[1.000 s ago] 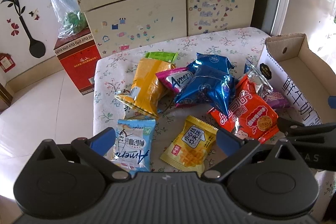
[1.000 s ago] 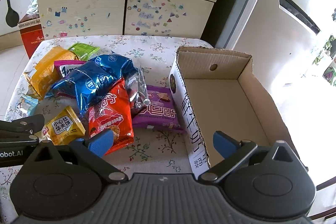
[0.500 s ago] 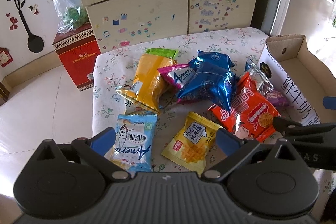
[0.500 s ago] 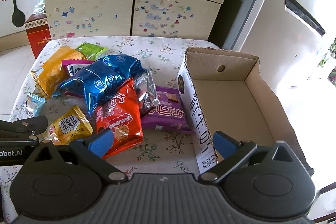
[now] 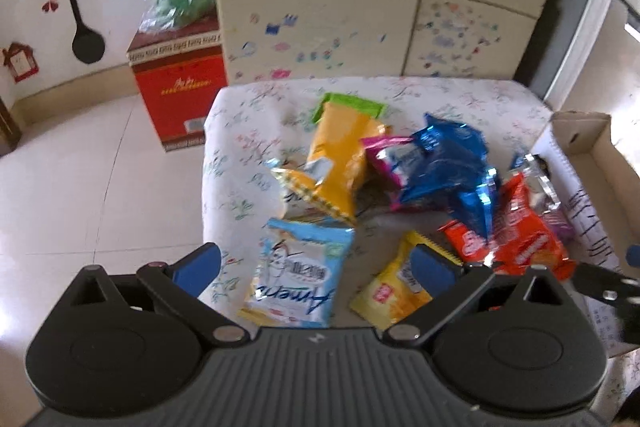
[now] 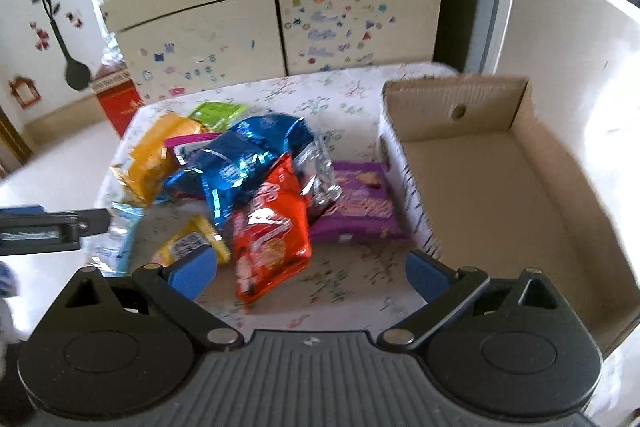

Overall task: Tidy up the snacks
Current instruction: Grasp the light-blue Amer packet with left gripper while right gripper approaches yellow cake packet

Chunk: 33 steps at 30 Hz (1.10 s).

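Both claws, left claw [image 5: 316,263] and right claw [image 6: 310,273], gape wide and empty. Nothing is packed yet, I judge; next, close on the near light-blue packet [image 5: 298,281], then carry it right into the cardboard box [image 6: 516,115].

Snack pile [image 6: 256,179]: orange, blue, red, purple, yellow and pale-blue packets, lying overlapped just left of the cardboard box [image 6: 516,115].
Purple packet [image 6: 360,203]: flat, touching the box's wall.
Box: open, unfilled.
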Available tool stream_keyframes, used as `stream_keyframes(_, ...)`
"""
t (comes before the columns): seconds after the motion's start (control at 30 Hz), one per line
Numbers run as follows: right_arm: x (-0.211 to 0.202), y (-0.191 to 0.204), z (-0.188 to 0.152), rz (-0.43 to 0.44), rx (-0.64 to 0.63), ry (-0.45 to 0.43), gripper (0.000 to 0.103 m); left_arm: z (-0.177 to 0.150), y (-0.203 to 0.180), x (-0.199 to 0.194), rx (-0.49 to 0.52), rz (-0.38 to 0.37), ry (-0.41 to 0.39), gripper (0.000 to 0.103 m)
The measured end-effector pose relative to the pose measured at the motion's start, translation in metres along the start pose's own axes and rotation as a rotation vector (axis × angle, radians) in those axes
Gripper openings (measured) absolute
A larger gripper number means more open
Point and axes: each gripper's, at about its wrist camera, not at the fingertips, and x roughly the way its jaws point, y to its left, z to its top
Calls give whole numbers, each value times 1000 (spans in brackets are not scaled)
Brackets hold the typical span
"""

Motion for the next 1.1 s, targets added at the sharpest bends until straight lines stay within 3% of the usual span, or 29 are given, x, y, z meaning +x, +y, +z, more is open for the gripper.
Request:
stream_keyframes(0.13,3,-3,-6,77,60,39,101,1,8,15,50,34,29,99)
stream_keyframes(0.4,17,8,-18,226,148,126,92,2,18,49,27,19,58,96)
stream_keyframes(0.8,37,36,-26,322,144,145,80,-8,20,82,27,-25,92,87)
stream_keyframes(0.93,49,38,-28,325,176,157,74,-11,18,85,37,-30,90,79)
stream_keyframes(1.0,54,39,-31,329,188,168,71,-12,15,83,52,-36,80,72)
stream_keyframes(1.03,57,40,-32,332,192,173,69,-11,15,81,54,-48,77,63)
stream_keyframes(1.1,63,45,-34,338,195,182,67,-11,15,78,43,-74,77,58)
